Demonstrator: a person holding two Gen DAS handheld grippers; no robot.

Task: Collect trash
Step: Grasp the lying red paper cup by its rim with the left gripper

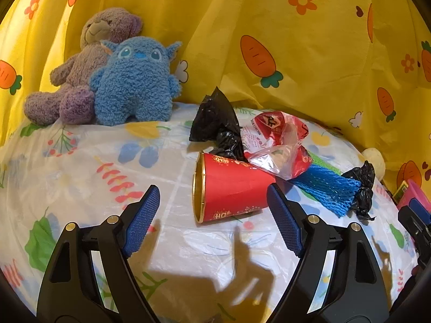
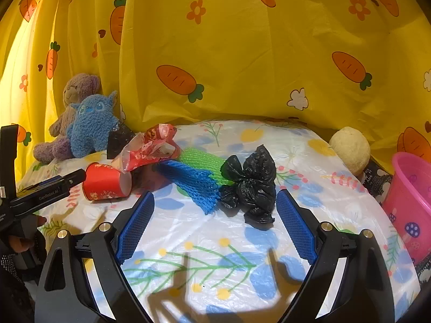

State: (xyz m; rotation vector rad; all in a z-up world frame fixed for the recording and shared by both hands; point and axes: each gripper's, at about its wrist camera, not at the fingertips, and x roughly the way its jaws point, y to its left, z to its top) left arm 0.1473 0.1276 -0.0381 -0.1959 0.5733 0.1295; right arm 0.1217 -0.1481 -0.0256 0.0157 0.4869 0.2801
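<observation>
Floral tablecloth point(image 2: 269, 140), trash piled mid-surface.
Left gripper point(image 1: 212, 220) released near red cup point(image 1: 231, 188); right gripper point(image 2: 215, 226) released by black bag point(image 2: 250, 180).

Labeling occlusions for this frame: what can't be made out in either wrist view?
- Pink bucket: inside hidden by its own wall, right side cut by the edge in the right wrist view.
- Red paper cup: interior beyond the rim not visible in the left wrist view.
- Green foam net: partly covered by the blue foam net and black bag.
- Wrapper print: too small to read.
</observation>
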